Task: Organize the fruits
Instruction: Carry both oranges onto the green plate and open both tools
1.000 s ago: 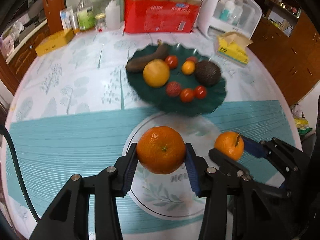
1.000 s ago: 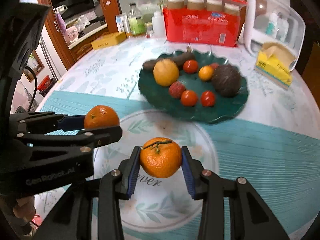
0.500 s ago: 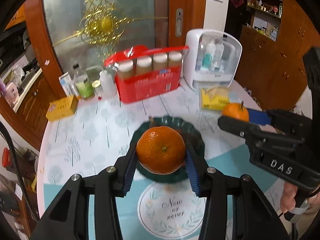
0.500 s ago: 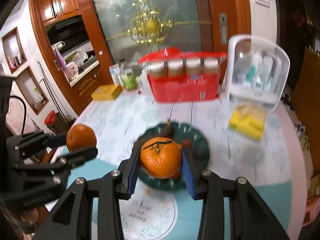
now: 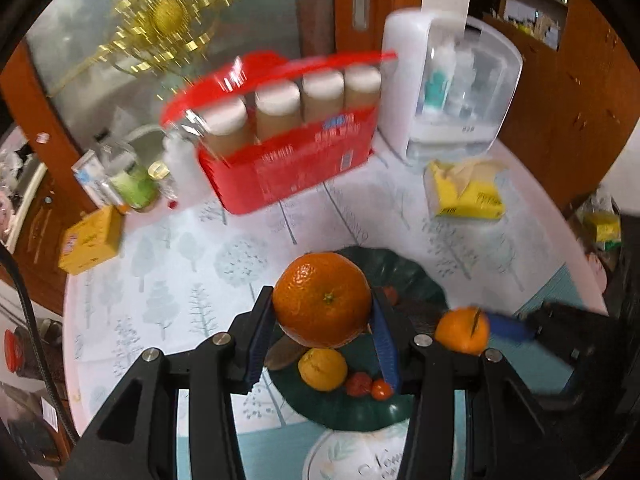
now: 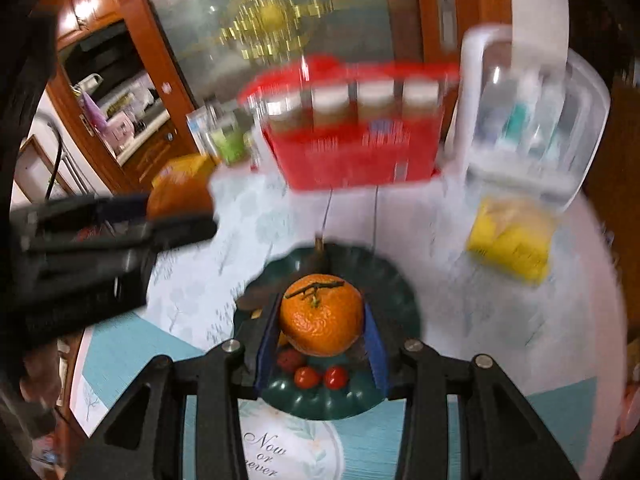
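Observation:
My left gripper (image 5: 322, 322) is shut on a large orange mandarin (image 5: 322, 300) and holds it in the air over the dark green plate (image 5: 420, 280). My right gripper (image 6: 322, 328) is shut on a stemmed mandarin (image 6: 322, 314) above the same plate (image 6: 396, 284). The plate holds a yellow-orange fruit (image 5: 322, 369), small red fruits (image 5: 368, 386) and a brown elongated fruit. The right gripper with its mandarin (image 5: 462, 330) shows in the left wrist view; the left gripper's mandarin (image 6: 178, 194) shows, blurred, in the right wrist view.
A red pack of jars (image 5: 288, 152), a white cabinet-like container (image 5: 452, 84), a yellow tissue pack (image 5: 464, 196), a yellow box (image 5: 92, 240) and bottles (image 5: 132, 184) stand at the table's back. A round placemat (image 6: 280, 448) lies in front of the plate.
Both grippers have risen from low over the placemat and moved forward over the green plate, each still holding its mandarin. The views are blurred by motion.

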The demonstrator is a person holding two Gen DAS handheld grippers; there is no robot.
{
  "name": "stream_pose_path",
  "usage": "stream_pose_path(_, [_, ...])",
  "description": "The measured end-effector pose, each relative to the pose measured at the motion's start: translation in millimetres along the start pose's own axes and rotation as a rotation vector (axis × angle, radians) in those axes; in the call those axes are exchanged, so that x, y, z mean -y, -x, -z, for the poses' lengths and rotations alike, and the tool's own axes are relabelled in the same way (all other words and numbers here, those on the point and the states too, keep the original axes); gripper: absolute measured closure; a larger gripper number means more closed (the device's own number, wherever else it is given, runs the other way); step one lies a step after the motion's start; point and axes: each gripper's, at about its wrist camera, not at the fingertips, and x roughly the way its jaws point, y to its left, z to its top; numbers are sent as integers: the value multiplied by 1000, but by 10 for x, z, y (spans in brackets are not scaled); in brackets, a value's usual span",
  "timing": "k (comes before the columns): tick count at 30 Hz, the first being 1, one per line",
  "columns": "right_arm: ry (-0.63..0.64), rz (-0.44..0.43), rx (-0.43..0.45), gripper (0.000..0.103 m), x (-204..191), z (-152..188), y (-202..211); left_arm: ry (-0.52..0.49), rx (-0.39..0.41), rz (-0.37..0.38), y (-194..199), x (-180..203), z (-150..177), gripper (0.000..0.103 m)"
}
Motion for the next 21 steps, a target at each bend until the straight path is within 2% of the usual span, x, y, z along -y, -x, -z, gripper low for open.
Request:
stream_pose_path(4, [-17, 3, -71, 63, -6, 211, -519, -21, -63, 41, -520, -6, 39, 58])
stream_pose_path(10, [-12, 3, -123, 63, -47, 359, -914, -41, -146, 91, -1098, 22, 117, 58])
stream_pose_path(15, [-3, 22, -124, 63, -32, 384, -1103, -54, -178, 114, -1382, 89, 150, 58])
stream_pose_path(21, [-19, 2, -126, 62, -14, 399, -1249, -81, -184, 121, -1510, 146, 156, 58])
